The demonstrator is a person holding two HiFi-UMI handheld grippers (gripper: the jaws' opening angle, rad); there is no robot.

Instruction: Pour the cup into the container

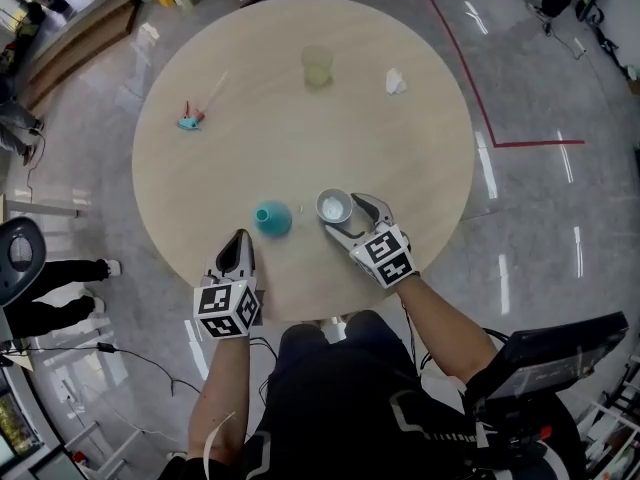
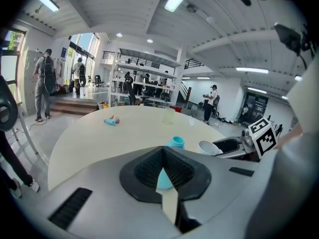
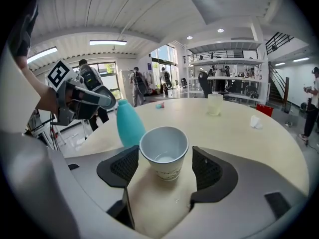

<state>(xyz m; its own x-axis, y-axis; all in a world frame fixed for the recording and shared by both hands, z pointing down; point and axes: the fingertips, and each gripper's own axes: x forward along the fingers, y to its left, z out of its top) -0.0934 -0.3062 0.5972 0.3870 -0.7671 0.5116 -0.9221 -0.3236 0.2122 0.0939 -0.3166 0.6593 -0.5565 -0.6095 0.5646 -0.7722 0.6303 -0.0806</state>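
Note:
A white paper cup [image 1: 334, 206] [image 3: 164, 151] stands upright on the round beige table [image 1: 300, 138] near its front edge. It holds a little clear liquid. My right gripper [image 1: 342, 213] [image 3: 164, 167] is open, its jaws on either side of the cup with narrow gaps. Left of the cup stands a teal bottle-shaped container [image 1: 272, 218] [image 3: 128, 123] [image 2: 175, 142]. Just behind the container, at the table's front edge, my left gripper [image 1: 240, 242] [image 2: 164, 169] is shut with nothing in it.
At the far side of the table stand a pale translucent cup [image 1: 317, 66] and a crumpled white paper [image 1: 396, 82]. A small teal and pink object [image 1: 190, 120] lies at the far left. Glossy floor surrounds the table.

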